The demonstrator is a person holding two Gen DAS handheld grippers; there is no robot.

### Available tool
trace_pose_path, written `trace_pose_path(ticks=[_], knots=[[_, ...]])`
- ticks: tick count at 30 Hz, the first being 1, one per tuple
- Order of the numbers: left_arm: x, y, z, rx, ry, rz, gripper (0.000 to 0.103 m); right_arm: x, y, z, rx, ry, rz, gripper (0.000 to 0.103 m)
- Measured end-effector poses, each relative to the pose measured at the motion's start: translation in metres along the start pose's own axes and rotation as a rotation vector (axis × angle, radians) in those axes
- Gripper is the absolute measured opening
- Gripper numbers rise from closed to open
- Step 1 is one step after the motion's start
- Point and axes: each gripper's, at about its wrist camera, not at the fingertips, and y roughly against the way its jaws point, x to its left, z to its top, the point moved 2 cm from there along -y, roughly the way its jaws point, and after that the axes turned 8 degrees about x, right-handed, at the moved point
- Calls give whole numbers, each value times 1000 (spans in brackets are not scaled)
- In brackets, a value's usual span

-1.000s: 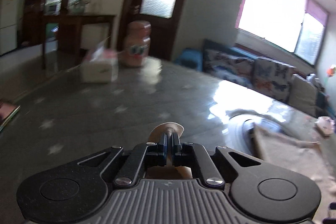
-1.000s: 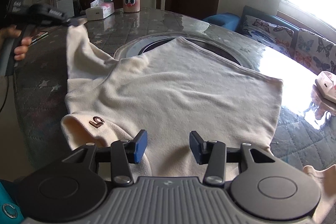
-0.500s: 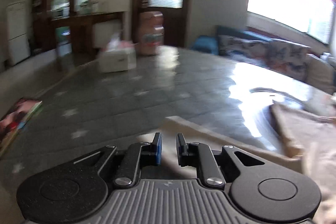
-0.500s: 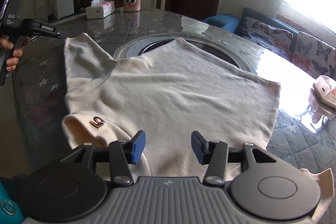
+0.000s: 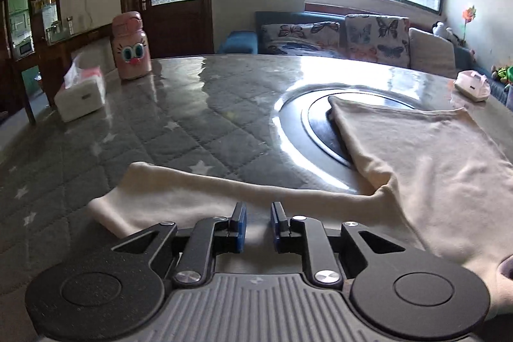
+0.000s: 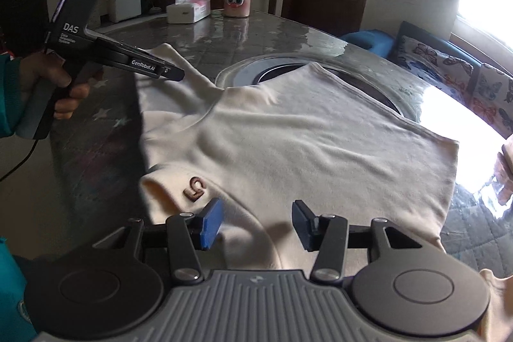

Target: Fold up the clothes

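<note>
— Where's the shirt?

— The cream shirt (image 6: pixel 288 143) fills mid-frame on the quilted, glossy table (image 5: pixel 166 130), soft knit, lightly rippled.

— And your claws?

— My right gripper (image 6: pixel 256 221) gapes wide, empty; my left gripper (image 5: pixel 256 225) stands slightly parted above the sleeve (image 5: pixel 179 194). I'd pinch the sleeve's edge and fold it flat inward.

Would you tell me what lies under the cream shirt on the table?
The cream shirt covers part of the round dark insert and the quilted table; what else lies beneath is hidden.
</note>
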Motion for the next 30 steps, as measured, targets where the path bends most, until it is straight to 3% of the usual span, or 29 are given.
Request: trace_pose_path(ticks=[4,6,10,14,18,25,30], knots=[[-1,11,4,2,23,-17,20,-11,20,-6,-25,-55,2,49],[-10,17,8,-11,14,-43,25,-23,32,-11,-43,-107,-22,49],[-41,29,13,-28,-35,-135,27,-57,50,-29,-43,-215,-180,45],[-79,35,16,-16,-83,-283,34,-108,53,-48,-7,-362,-347,36],[-121,37,14,13,-162,-412,37,-147,46,-57,22,-451,-421,30],[-189,43,-2,52,-313,-551,42,-158,20,-61,79,-442,-437,17],[-219,43,-11,72,-386,-605,44,-155,26,-63,52,-425,-495,4]])
